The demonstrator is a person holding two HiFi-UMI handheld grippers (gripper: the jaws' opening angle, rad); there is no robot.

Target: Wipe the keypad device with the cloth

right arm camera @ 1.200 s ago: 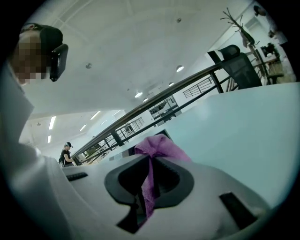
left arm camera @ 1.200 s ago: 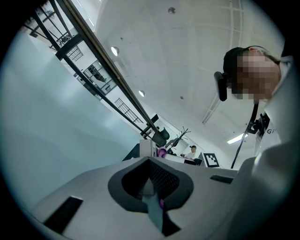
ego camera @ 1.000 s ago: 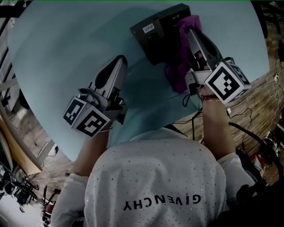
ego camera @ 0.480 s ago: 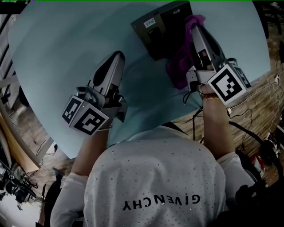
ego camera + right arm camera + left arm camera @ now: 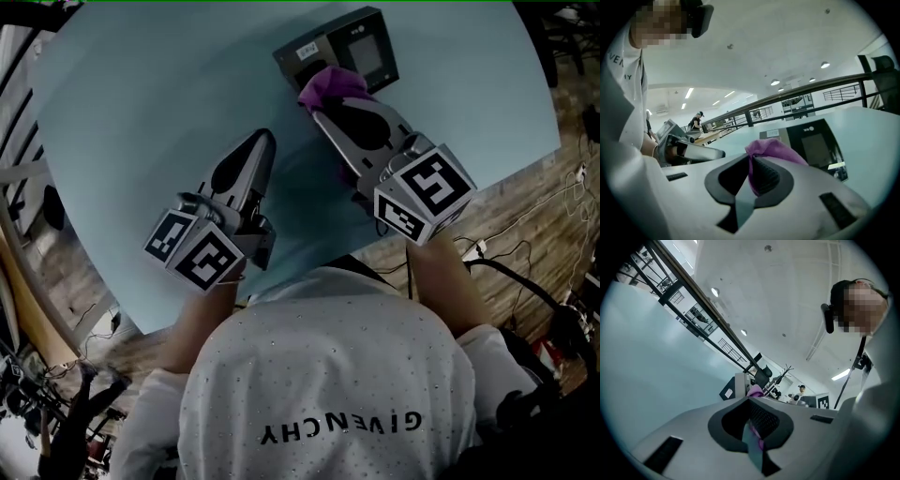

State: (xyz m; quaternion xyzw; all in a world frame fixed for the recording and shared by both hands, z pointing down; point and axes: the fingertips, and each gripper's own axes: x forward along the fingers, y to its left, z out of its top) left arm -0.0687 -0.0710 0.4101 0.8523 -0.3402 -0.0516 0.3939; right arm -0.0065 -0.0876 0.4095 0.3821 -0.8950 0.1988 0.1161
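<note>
Right gripper (image 5: 323,108) is pinching the purple cloth (image 5: 333,82), which is bunching up against the near edge of the keypad device (image 5: 361,47) on the far side of the table (image 5: 141,103). Left gripper (image 5: 255,145) is idling apart from the device, jaws pressed together on nothing.

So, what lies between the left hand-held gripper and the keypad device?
Only bare table, as the head view shows. The cloth, clamped in the right hand-held gripper, is off to the right of that stretch.

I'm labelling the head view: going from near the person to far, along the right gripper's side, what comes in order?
right gripper → purple cloth → keypad device
</note>
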